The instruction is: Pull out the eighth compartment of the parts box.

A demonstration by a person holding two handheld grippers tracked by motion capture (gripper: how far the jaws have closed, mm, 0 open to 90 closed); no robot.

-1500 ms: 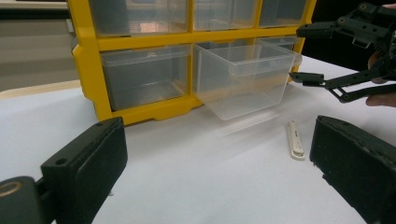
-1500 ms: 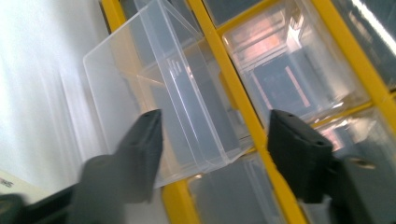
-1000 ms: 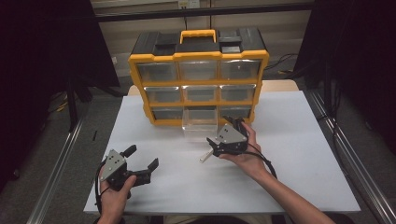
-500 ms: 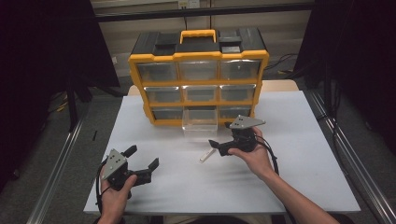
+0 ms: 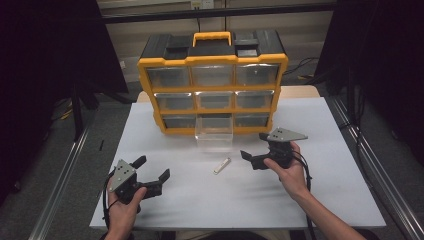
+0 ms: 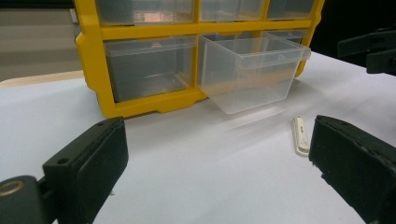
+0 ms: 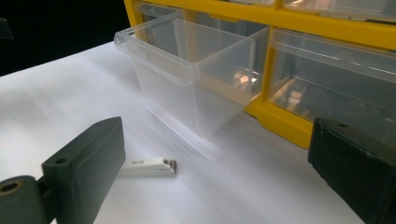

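White clip point(image 7: 148, 166): print unreadable

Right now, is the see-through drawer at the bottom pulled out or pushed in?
Pulled out. The clear drawer sticks out past the yellow cabinet front over the table; its neighbours sit flush.

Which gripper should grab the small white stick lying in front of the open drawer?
Probably right. The right gripper sits open beside the white stick, pointed at it; the left gripper is open too, but farther off.
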